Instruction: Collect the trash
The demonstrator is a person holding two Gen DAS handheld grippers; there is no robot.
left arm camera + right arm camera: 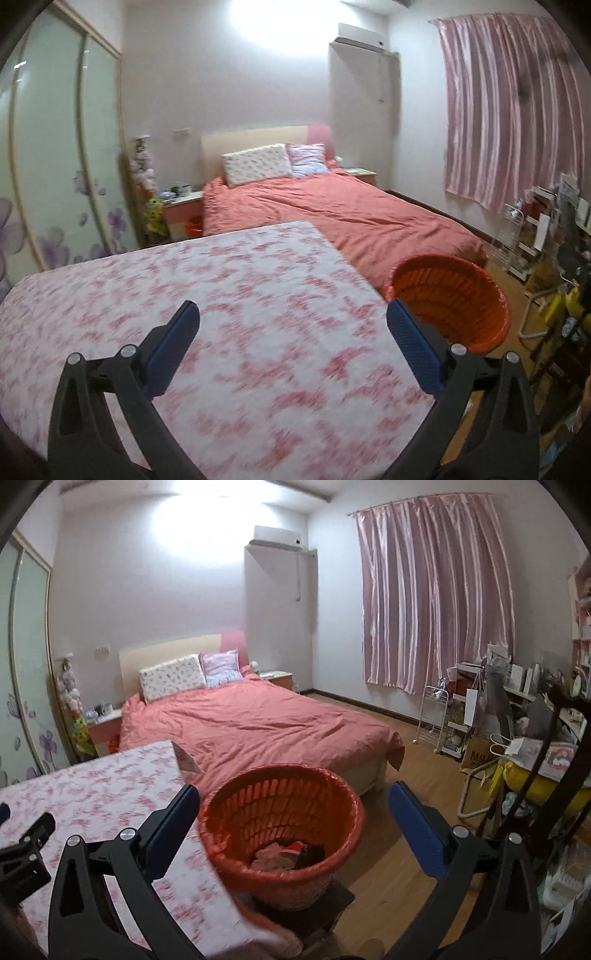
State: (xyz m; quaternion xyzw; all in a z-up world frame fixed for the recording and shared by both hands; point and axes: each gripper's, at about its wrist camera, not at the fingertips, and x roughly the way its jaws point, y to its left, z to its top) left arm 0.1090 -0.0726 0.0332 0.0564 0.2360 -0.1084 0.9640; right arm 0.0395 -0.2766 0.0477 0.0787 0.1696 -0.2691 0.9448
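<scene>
An orange plastic basket [284, 812] lined with a red bag stands on a dark stool right of the table; it holds several pieces of trash [284, 853], white, red and dark. It also shows in the left wrist view [454, 299]. My right gripper [293, 805] is open and empty, hovering above the basket. My left gripper [291, 321] is open and empty above the pink floral tablecloth [221, 314]. The left gripper's body shows at the left edge of the right wrist view [22, 849]. I see no trash on the tablecloth.
A bed with a coral cover [251, 723] lies behind the table. A sliding wardrobe [48, 166] is at the left. Cluttered shelves, bags and a rack [517, 731] line the right side under a pink curtain [436, 602]. Wooden floor [399, 849] lies between.
</scene>
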